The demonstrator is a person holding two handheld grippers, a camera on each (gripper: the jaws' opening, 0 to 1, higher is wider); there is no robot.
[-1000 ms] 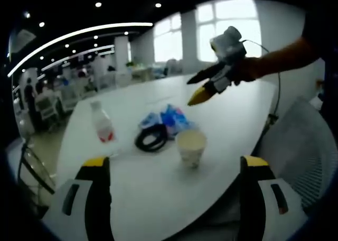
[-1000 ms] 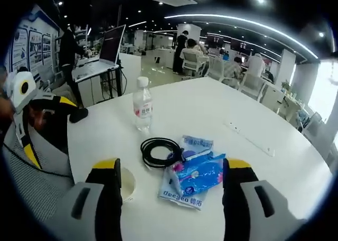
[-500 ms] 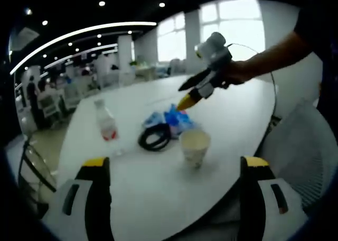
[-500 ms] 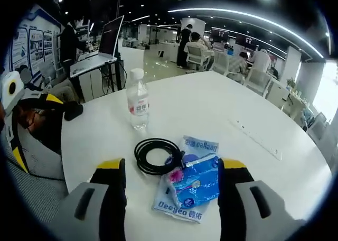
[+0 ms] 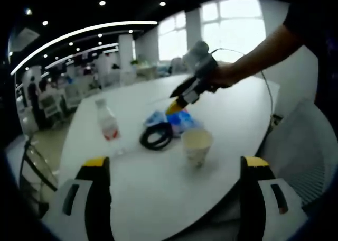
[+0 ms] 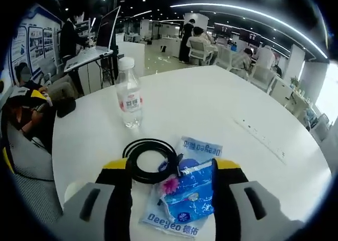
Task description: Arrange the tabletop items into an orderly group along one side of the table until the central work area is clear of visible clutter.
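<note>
right hand-held gripper (image 6: 169, 169): jaws apart, holding nothing, straddling blue packets (image 6: 189, 194) | left hand-held gripper (image 5: 174, 164): jaws wide, holding nothing | coiled black cable (image 6: 150, 161), water bottle (image 6: 128, 99), paper cup (image 5: 196, 145) mid white surface (image 6: 211, 109)

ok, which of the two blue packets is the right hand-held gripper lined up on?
The top packet, bright blue with a pink flower, lying between its open jaws. The paler "Deeyeo" packet lies flat beneath it.

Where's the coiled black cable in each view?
Left gripper view: coiled black cable mid-frame, left of the paper cup.
Right gripper view: cable lower centre, between the open jaws.
Shared landmark: water bottle, standing beyond the cable.
</note>
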